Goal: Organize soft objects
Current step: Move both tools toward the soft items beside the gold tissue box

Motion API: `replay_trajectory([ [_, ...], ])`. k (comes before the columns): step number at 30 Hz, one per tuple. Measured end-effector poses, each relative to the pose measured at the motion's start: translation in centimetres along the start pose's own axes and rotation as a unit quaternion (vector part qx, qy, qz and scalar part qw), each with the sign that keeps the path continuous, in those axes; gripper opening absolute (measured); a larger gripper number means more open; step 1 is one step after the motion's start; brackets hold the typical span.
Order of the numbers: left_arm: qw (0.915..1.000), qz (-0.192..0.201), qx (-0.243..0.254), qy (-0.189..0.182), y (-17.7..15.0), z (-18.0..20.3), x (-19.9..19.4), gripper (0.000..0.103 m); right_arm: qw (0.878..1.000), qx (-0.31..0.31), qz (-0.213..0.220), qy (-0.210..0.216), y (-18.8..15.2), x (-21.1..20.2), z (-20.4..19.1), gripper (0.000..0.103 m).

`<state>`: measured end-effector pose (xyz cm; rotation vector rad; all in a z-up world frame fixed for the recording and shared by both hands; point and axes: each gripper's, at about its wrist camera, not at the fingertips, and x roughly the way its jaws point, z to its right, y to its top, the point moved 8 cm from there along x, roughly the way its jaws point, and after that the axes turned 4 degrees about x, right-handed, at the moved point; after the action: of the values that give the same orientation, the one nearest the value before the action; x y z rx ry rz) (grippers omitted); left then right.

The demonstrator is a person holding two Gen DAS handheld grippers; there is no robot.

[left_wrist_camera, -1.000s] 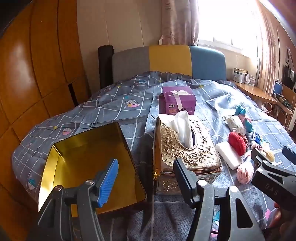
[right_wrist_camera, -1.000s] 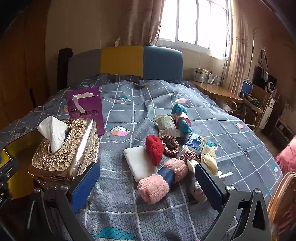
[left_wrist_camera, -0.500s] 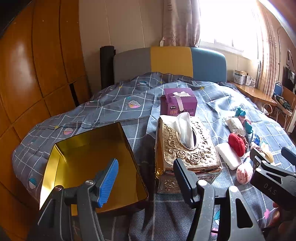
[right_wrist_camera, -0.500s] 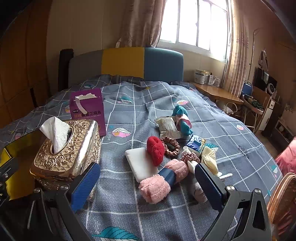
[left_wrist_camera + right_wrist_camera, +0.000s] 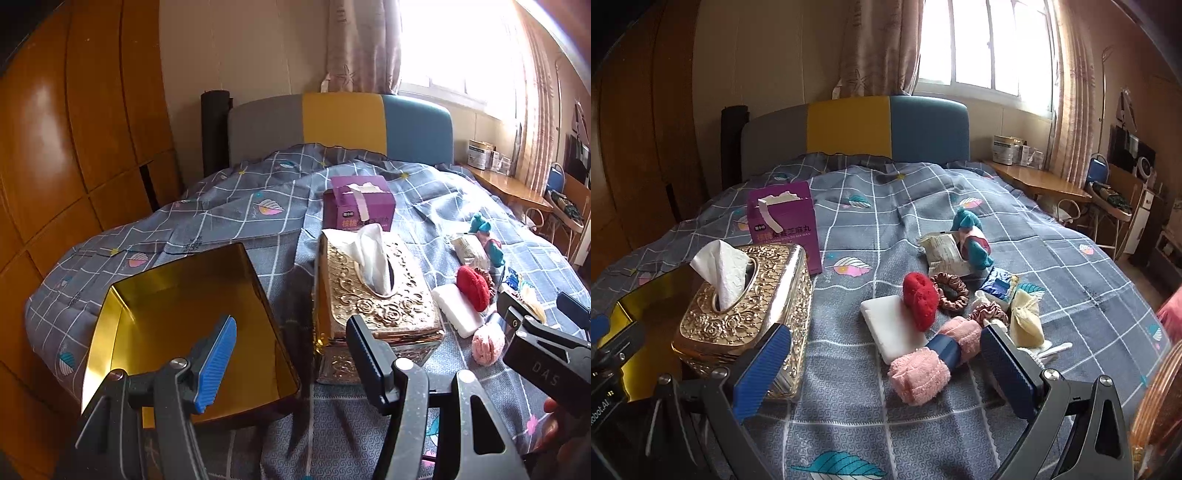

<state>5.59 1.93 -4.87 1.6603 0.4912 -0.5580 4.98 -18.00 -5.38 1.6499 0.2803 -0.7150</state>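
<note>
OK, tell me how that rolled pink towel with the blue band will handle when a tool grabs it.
The rolled pink towel looks fluffy, so it will probably squash under the pads rather than slip. The blue band around its middle should keep it rolled. Its free ends may sag, and it seems light.

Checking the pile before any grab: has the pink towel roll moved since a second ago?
No. The pink towel roll still lies against the white pad, as before.
</note>
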Motion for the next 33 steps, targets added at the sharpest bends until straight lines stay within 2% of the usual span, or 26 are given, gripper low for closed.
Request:
replay_trajectory([
  [18,0.9991,-0.006,-0.04,0.011,-0.5,-3.7,0.2,0.063,1.0,-0.008,-0.008,-0.003,-0.5,0.2,-0.8,0.103],
  [27,0.9978,-0.008,-0.056,0.035,-0.8,-6.5,0.4,0.063,1.0,-0.013,-0.014,-0.001,-0.7,0.8,-1.3,0.103],
  [33,0.9977,-0.01,-0.05,0.044,-1.0,-7.3,0.6,0.063,1.0,-0.019,-0.015,0.004,-0.6,1.4,-1.6,0.103],
])
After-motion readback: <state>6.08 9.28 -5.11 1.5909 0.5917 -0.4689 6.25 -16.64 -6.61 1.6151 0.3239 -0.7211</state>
